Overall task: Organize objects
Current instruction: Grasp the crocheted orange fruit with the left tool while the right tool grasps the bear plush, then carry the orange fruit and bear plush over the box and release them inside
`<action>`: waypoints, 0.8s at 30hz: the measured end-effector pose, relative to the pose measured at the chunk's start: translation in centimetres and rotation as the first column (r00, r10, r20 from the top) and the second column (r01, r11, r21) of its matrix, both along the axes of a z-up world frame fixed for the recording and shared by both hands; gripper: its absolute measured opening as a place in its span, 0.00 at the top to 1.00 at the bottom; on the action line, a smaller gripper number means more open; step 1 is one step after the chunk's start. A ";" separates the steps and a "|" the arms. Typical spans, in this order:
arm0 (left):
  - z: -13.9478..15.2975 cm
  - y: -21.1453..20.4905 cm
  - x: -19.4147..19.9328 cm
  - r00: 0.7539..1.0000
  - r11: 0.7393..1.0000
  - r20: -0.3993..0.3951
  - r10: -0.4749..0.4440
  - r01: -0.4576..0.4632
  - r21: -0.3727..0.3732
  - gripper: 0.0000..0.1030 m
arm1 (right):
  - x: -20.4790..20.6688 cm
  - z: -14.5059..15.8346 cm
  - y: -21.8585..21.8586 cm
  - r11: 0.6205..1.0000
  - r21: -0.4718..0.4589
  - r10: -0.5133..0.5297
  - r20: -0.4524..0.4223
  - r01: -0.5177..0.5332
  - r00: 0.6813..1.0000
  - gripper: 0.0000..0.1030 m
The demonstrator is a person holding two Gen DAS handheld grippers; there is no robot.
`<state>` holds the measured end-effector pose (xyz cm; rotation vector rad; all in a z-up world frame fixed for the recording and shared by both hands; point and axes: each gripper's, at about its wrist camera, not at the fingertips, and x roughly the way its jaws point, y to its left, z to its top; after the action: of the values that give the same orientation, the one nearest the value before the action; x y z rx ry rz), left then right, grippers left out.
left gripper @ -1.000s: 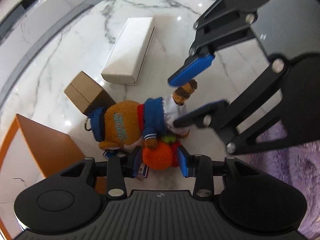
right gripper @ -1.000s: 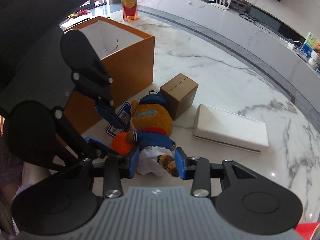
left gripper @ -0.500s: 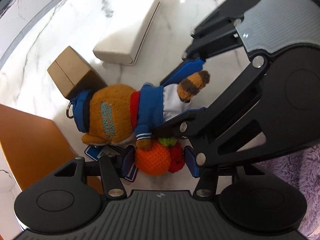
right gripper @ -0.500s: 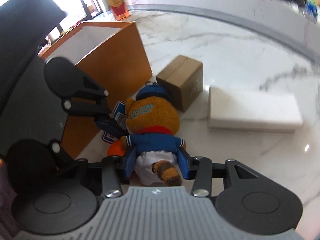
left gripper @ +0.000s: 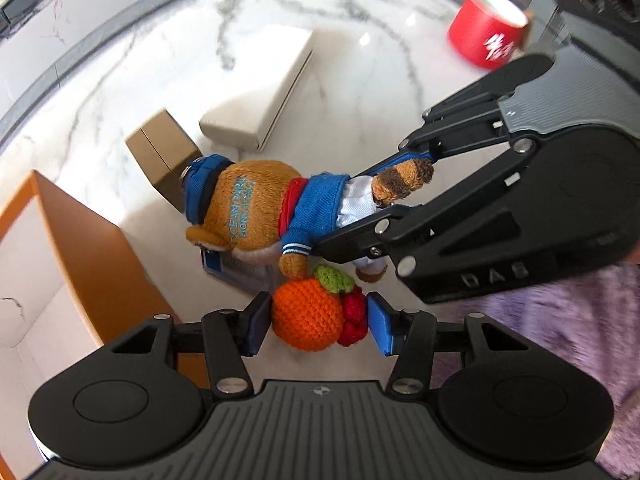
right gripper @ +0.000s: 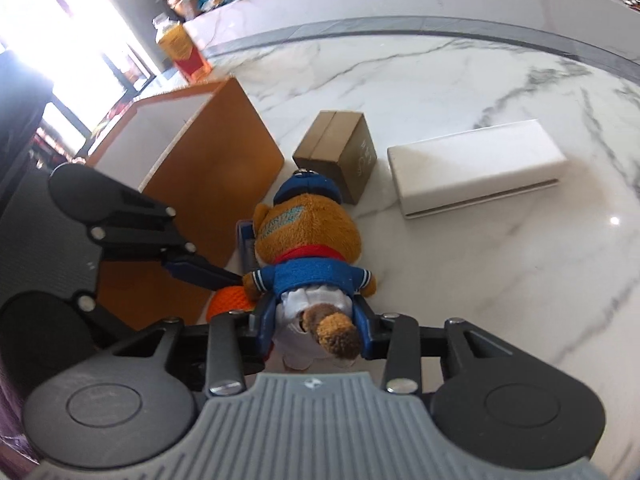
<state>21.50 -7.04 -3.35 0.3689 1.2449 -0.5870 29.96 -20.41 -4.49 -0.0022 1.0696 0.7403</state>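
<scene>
A brown plush animal (left gripper: pixel 256 204) in a blue jacket and cap hangs head-down over the marble table; it also shows in the right wrist view (right gripper: pixel 308 236). My right gripper (right gripper: pixel 316 328) is shut on its white-trousered rear. My left gripper (left gripper: pixel 316 322) is shut on a knitted orange fruit (left gripper: pixel 308 316) with a red piece and green leaf, just below the plush. An open orange box (left gripper: pixel 80 240) with a white inside stands at left, and shows in the right wrist view (right gripper: pixel 224 168).
A small brown carton (right gripper: pixel 340 148) and a long white box (right gripper: pixel 476 164) lie on the marble table (right gripper: pixel 500 280) beyond the plush. A red cylinder (left gripper: pixel 486 36) stands far right. A juice bottle (right gripper: pixel 180 48) stands behind the orange box. A purple fluffy cloth (left gripper: pixel 560 320) lies at right.
Both grippers have risen, lifting the plush and the knitted orange off the table. The right gripper has closed tighter on the plush.
</scene>
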 end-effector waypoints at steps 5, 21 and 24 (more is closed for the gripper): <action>4.0 2.7 -3.0 0.998 0.997 0.062 0.019 -0.014 -0.078 0.42 | -1.8 3.5 -0.6 0.999 0.027 -0.035 0.041 0.033 0.999 0.60; 15.2 13.7 -10.0 0.912 0.956 0.302 0.277 -0.230 -0.182 0.42 | -8.2 13.7 5.9 0.980 0.199 -0.032 0.087 0.014 0.996 0.60; 15.0 15.7 -9.5 0.889 0.939 0.313 0.333 -0.284 -0.193 0.42 | -8.0 13.6 9.4 0.979 0.204 -0.004 0.058 -0.008 0.998 0.60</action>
<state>11.96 8.63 11.61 0.1370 0.8946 -0.3161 21.91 -11.03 9.12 0.1505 0.9341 0.8442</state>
